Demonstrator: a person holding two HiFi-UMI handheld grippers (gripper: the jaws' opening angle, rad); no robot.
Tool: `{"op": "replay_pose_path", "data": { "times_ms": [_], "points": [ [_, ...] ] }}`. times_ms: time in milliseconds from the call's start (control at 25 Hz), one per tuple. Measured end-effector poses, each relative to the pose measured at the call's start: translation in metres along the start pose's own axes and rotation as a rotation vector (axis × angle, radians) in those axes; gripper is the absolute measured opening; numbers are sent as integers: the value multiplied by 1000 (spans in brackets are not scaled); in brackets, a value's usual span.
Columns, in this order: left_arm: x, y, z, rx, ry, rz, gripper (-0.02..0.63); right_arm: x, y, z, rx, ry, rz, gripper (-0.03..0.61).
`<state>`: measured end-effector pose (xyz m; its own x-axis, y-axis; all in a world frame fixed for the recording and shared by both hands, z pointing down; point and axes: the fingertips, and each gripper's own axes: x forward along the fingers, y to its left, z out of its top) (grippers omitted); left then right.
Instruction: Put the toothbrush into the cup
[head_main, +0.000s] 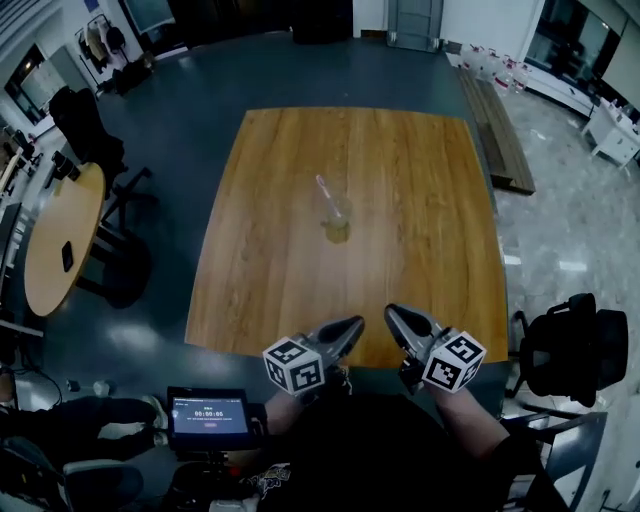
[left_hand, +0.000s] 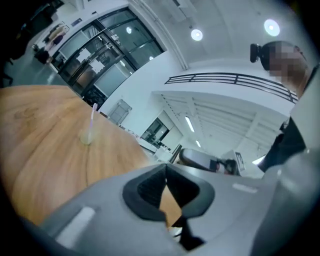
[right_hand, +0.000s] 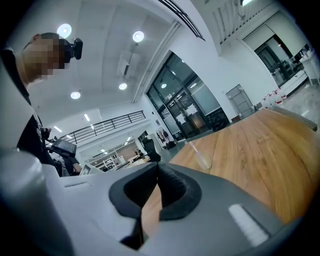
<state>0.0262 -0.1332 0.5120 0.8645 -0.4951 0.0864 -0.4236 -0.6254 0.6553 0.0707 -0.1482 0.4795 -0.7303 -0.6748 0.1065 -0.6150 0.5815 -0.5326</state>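
Since the toothbrush (head_main: 323, 188) stands head-up inside the clear cup (head_main: 337, 218), leaning toward the far left corner, the task looks finished rather than pending. The cup sits near the middle of the wooden table (head_main: 430, 170), well apart from both tools.

The left gripper (head_main: 352, 325) and the right gripper (head_main: 393, 314) hover over the table's near edge. Each one's ribbed pads meet at the tips with nothing between them.

By its look the toothbrush is light, stiff and thin, with a smooth handle that could twist in a loose pinch. If it had to be lifted, the exposed upper handle above the rim is the place to take it. The cup seems light, see-through plastic or glass and likely to tip or slide if the brush is levered against its wall. A straight upward pull would be safer.

From above, the head view gives the layout: the cup's place on the table and how far both grippers are from it. It cannot settle how the jaws stand. The left gripper view shows the left gripper (left_hand: 166, 167) with tips touching, and the toothbrush (left_hand: 93, 116) rising from the cup (left_hand: 86, 137) in low profile. The right gripper view shows the same for the right gripper (right_hand: 158, 167), and the cup (right_hand: 202, 159) is faint there.
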Motion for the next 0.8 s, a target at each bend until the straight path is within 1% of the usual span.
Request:
{"op": "replay_pose_path", "data": {
  "times_ms": [80, 160, 320, 480, 560, 640, 720, 800],
  "points": [
    [-2, -21, -19, 3, -4, 4, 2, -28, 14, -16, 8, 1, 22, 5],
    [-7, -41, -41, 18, -7, 28, 2, -57, 27, -27, 21, -13, 34, 5],
    [-27, -84, -79, 5, -37, 85, 2, -122, 54, -40, 50, -51, 55, 5],
    [-45, -131, -115, 13, -9, 124, 2, -169, 78, -51, 93, -64, 87, 5],
    [-55, -153, -123, 24, -3, 133, 2, -184, 93, -53, 100, -67, 106, 5],
    [-59, -169, -123, 50, -14, 129, 2, -191, 106, -54, 81, -72, 130, 5],
    [-63, -177, -124, 70, -24, 121, 2, -194, 117, -59, 61, -74, 148, 5],
    [-70, -183, -131, 70, -24, 116, 2, -199, 127, -69, 54, -76, 150, 5]
  ]
}}
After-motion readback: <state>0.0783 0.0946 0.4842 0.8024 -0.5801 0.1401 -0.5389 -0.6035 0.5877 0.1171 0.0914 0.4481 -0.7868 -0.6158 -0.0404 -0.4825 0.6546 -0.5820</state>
